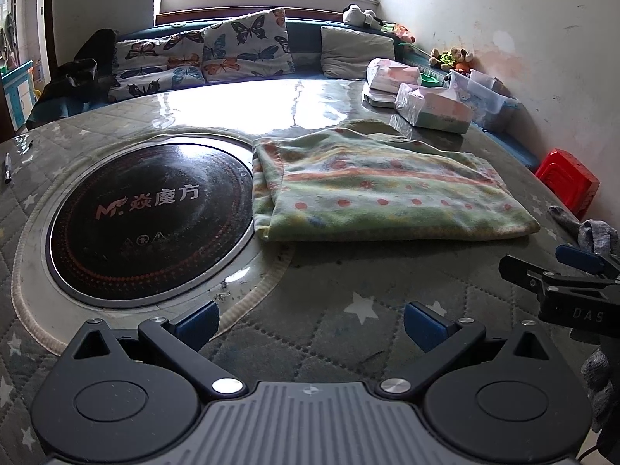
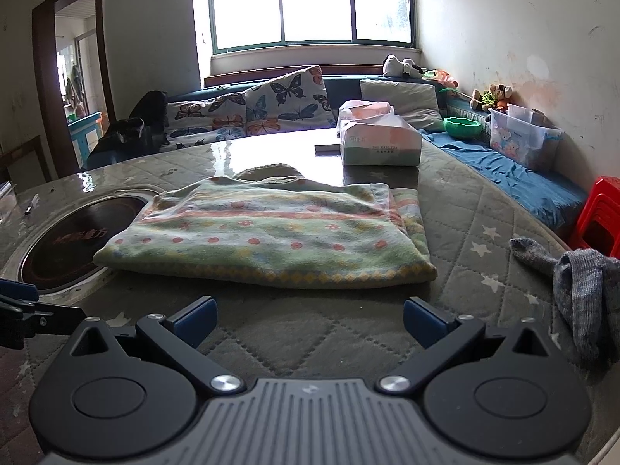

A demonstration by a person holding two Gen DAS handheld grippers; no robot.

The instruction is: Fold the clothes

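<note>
Folded fleece blanket lay crosswise ahead | your right hand-held gripper nearer | both spread, left hand-held gripper empty too

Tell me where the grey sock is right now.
The grey sock lies crumpled at the table's right edge in the right wrist view, right of the folded green garment and near the red stool.

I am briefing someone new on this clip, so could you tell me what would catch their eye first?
The folded green patterned garment lies mid-table, its left edge overlapping the round black induction cooktop set into the quilted table cover. A crumpled grey cloth sits at the table's right edge. Both the left gripper and right gripper hover open and empty.
</note>
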